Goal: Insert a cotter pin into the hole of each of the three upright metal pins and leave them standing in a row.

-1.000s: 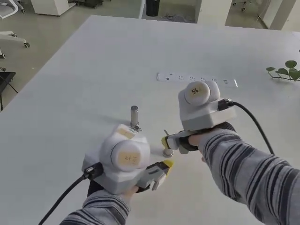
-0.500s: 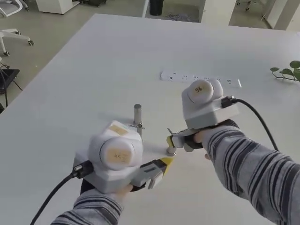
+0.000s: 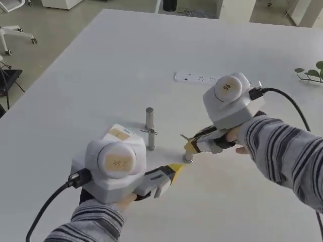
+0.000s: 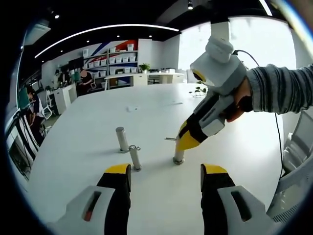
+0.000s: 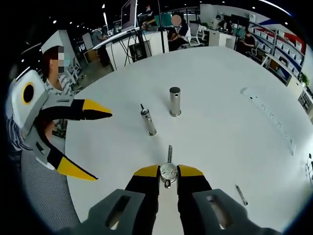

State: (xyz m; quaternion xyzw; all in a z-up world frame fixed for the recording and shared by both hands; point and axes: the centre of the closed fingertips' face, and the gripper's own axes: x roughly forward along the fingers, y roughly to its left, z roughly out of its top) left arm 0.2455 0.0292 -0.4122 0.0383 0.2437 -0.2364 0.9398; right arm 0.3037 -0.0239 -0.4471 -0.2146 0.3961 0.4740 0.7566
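The left gripper [image 4: 165, 172] is held low over the white table [image 3: 91, 75], its yellow-tipped jaws spread apart with nothing between them. The round sticker on its housing is too blurred to be read. Ahead of it three metal pins are stood upright. The far pin [image 3: 149, 117] is bare, the middle pin [image 3: 151, 139] is fitted with a cotter pin [image 3: 148, 132], and the near pin [image 3: 187, 158] is set to their right. The right gripper [image 3: 192, 147] is clenched around that near pin's top, where a second cotter pin [image 5: 169, 152] juts out. What looks like "56" can be made out on its sticker. A power strip [image 3: 202, 78] is laid beyond.
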